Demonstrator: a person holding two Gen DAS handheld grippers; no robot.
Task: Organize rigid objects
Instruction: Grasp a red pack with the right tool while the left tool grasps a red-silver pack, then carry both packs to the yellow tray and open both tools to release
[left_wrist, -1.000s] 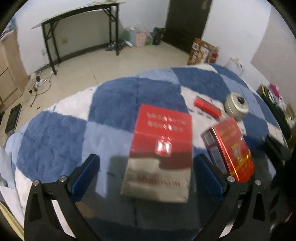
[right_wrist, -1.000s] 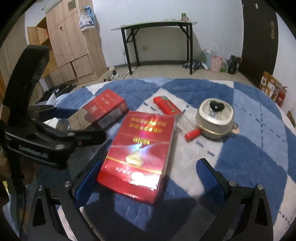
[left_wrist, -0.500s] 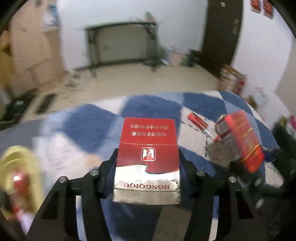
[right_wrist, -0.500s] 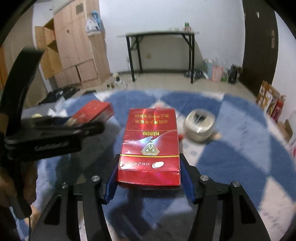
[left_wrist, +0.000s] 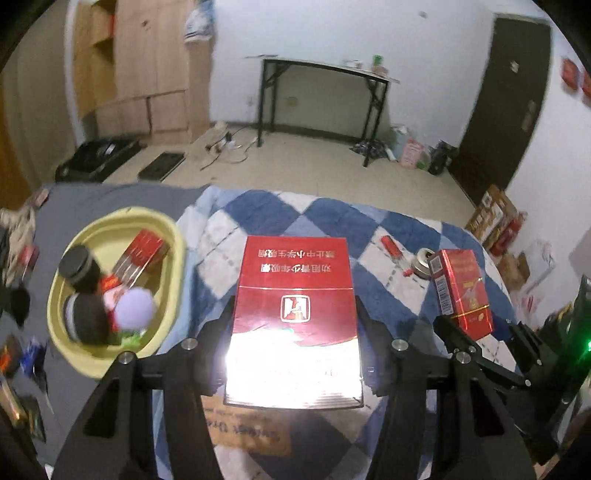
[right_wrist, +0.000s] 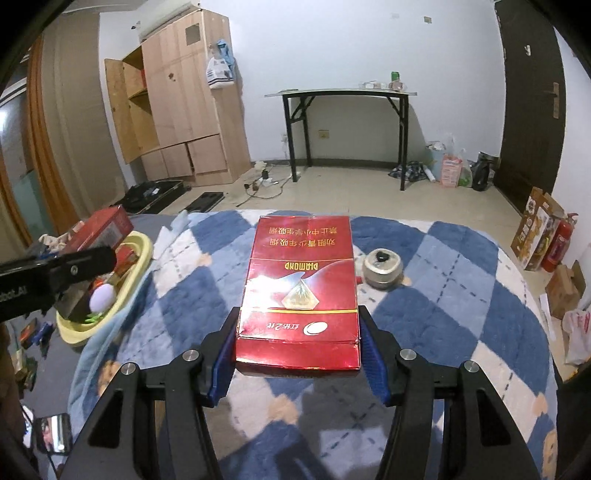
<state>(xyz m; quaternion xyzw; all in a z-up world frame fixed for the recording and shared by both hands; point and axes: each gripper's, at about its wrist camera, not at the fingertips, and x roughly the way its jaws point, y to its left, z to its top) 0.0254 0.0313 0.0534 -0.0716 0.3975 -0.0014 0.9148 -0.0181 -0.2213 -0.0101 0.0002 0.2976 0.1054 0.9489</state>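
My left gripper (left_wrist: 293, 343) is shut on a red and silver carton (left_wrist: 293, 295) and holds it above the blue checked quilt (left_wrist: 391, 295). My right gripper (right_wrist: 297, 350) is shut on a red Diamond carton (right_wrist: 301, 280), also lifted above the quilt (right_wrist: 443, 325). That carton and right gripper show at the right of the left wrist view (left_wrist: 461, 291). The left gripper with its carton shows at the left of the right wrist view (right_wrist: 99, 232). A yellow basin (left_wrist: 173, 243) at the left holds a red box, dark jars and a pale ball.
A small round metal tin (right_wrist: 380, 267) and a red lighter (left_wrist: 391, 245) lie on the quilt. Small clutter lies on the grey sheet (left_wrist: 92, 195) left of the basin. A black table (right_wrist: 343, 96), wooden wardrobe (right_wrist: 184, 99) and dark door (right_wrist: 528, 92) stand beyond.
Both grippers closed on their cartons and lifted them off the quilt. The left gripper swung left, bringing the yellow basin into view.
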